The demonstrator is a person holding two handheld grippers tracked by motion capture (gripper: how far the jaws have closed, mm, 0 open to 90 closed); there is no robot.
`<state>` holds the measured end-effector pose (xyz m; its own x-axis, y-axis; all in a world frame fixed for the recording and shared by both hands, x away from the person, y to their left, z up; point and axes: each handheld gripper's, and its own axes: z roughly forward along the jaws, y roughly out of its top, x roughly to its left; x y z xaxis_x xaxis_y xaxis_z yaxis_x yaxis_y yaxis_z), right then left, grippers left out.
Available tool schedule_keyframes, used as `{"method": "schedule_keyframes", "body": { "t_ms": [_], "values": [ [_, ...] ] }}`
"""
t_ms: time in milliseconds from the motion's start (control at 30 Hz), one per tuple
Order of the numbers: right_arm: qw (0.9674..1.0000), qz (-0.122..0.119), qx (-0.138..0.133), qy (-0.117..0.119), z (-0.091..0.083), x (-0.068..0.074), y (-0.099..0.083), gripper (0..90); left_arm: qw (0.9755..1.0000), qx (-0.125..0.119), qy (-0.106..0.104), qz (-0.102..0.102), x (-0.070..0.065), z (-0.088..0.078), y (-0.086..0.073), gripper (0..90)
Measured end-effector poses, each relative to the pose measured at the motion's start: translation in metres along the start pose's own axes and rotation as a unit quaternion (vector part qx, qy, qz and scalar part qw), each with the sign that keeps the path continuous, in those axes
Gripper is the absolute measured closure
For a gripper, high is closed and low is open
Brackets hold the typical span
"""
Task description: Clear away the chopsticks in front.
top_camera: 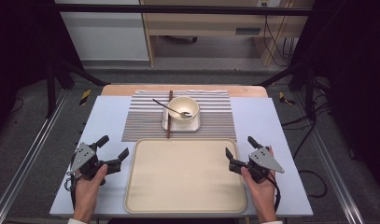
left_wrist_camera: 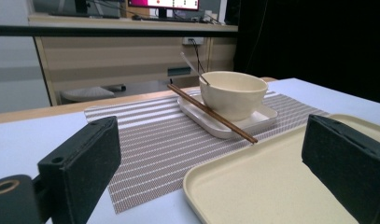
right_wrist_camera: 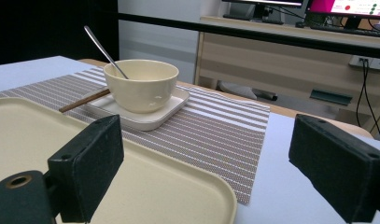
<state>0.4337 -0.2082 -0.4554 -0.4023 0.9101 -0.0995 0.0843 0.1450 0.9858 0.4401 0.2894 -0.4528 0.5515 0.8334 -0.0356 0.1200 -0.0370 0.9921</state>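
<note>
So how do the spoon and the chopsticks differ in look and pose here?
The spoon is shiny metal; the chopsticks are dark brown. The spoon stands tilted in the bowl, handle leaning out over its rim; the chopsticks lie outside the bowl, resting across the square plate's edge. Both are long, slim utensils on the striped mat.

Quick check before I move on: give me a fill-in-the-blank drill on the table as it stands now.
1. The spoon rests inside the ____.
2. The bowl stands on a small square ____.
3. The chopsticks lie across the striped ____.
4. The left claw and right claw flank the cream tray, each with its jaws ____.

Missing words: bowl; plate; placemat; open
</note>
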Motion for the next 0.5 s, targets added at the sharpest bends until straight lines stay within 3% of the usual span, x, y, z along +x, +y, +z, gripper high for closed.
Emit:
{"method": "schedule_keyframes", "body": {
  "t_ms": [133, 333, 467, 500],
  "values": [
    [1.0000, 0.003, 0.001, -0.006, -0.001, 0.000, 0.000, 9.8, 0.9999, 0.010, -0.002, -0.002, -0.001, -0.001, 0.000, 4.7],
    [0.9994, 0.005, 0.003, -0.034, -0.008, -0.006, 0.000, 9.3, 0.9991, 0.038, -0.019, 0.009, -0.008, -0.001, 0.006, 5.6],
    [0.9987, 0.009, 0.007, -0.050, -0.012, -0.007, -0.001, 8.6, 0.9966, 0.075, -0.012, 0.032, -0.021, 0.007, 0.015, 6.6],
    [0.9987, 0.009, 0.007, -0.050, -0.012, -0.007, -0.001, 8.6, 0.9966, 0.075, -0.012, 0.032, -0.021, 0.007, 0.015, 6.7]
  ]
}}
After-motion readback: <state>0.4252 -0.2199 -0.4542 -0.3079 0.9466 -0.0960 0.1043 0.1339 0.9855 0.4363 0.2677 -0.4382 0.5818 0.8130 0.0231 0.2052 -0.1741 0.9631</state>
